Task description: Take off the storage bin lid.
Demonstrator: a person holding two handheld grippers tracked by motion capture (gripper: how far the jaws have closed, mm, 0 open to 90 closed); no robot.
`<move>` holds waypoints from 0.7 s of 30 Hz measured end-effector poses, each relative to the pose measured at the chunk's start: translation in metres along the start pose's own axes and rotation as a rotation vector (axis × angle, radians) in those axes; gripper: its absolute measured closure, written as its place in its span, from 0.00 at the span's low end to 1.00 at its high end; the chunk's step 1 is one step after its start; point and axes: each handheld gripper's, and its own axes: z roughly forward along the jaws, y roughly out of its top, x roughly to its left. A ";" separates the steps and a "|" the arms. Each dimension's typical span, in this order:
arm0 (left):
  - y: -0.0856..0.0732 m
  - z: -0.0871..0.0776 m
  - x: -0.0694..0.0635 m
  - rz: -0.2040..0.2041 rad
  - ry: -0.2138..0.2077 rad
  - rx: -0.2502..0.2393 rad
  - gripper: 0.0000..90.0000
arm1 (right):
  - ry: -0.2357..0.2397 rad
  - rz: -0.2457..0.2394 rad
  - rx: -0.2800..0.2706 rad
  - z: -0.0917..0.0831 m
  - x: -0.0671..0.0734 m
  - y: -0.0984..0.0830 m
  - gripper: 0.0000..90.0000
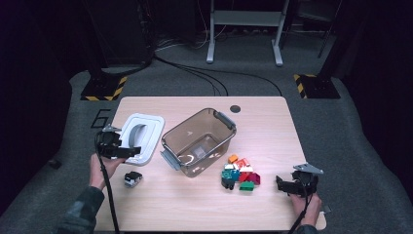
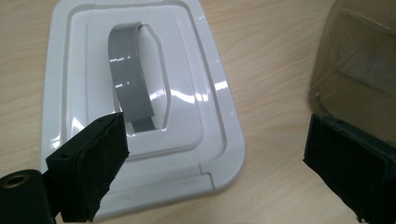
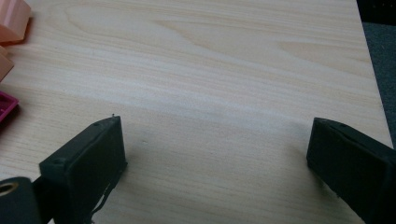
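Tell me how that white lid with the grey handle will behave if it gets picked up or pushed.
The white lid looks like thin moulded plastic, so probably light and fairly stiff. Its glossy surface suggests it would slide easily on the wooden table. Lying flat, it is unlikely to tip, and the raised grey handle offers the likeliest grip.

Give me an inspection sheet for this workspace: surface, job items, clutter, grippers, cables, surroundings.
Surface: light wood table, flat, a dark round spot near the far edge.
Job's things: white lid with grey handle lies flat on the table beside the clear brown bin; the bin is open and upright.
Clutter: pile of coloured blocks near the bin; small black-and-white object close to the left hand.
Grippers: left gripper open over the lid, holding nothing; right gripper open over bare table, holding nothing.
Cables: one trails from each gripper; black cables run across the floor behind the table.
Surroundings: grey carpet, hazard-striped stand bases, a metal frame, dark room.
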 end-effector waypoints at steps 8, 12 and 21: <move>-0.029 -0.011 -0.007 -0.004 -0.005 -0.011 0.07 | 0.000 0.000 0.000 0.000 0.000 0.000 0.04; -0.041 -0.017 -0.011 0.005 -0.010 -0.019 0.08 | 0.001 0.000 -0.001 0.000 0.000 0.000 0.04; -0.061 -0.019 -0.021 0.029 -0.009 -0.014 0.09 | 0.000 0.002 -0.001 0.000 0.000 0.000 0.04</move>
